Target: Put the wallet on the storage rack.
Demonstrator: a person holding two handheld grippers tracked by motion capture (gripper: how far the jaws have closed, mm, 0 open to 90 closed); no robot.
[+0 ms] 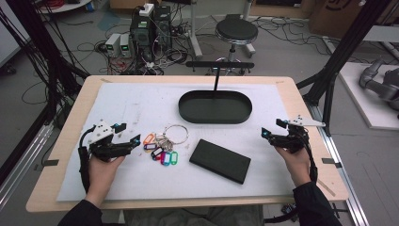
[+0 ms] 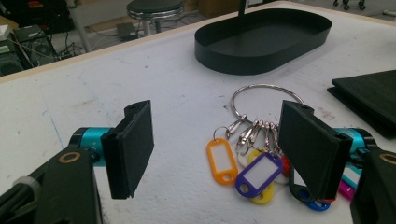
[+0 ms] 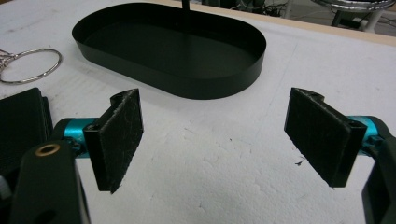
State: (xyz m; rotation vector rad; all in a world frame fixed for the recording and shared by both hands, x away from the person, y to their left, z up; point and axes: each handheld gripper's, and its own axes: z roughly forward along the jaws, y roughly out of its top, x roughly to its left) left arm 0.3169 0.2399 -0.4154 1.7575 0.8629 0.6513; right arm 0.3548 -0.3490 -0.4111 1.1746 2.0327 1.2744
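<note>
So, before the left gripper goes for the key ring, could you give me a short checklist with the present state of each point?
1. Left gripper jaws open: ok.
2. Key ring with coloured tags lies just ahead of its jaws, flat on the white mat: ok.
3. Nothing between the jaws yet: ok.
4. Black oval tray is empty: ok.
5. Right gripper open and apart from the tags: ok.
6. Flat black case lies beside the tags, touching or not: cannot tell.

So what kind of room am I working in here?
Probably a lab or workshop test station: a wooden table under a white mat, computers with tangled cables on the floor, and a black metal frame around it.
</note>
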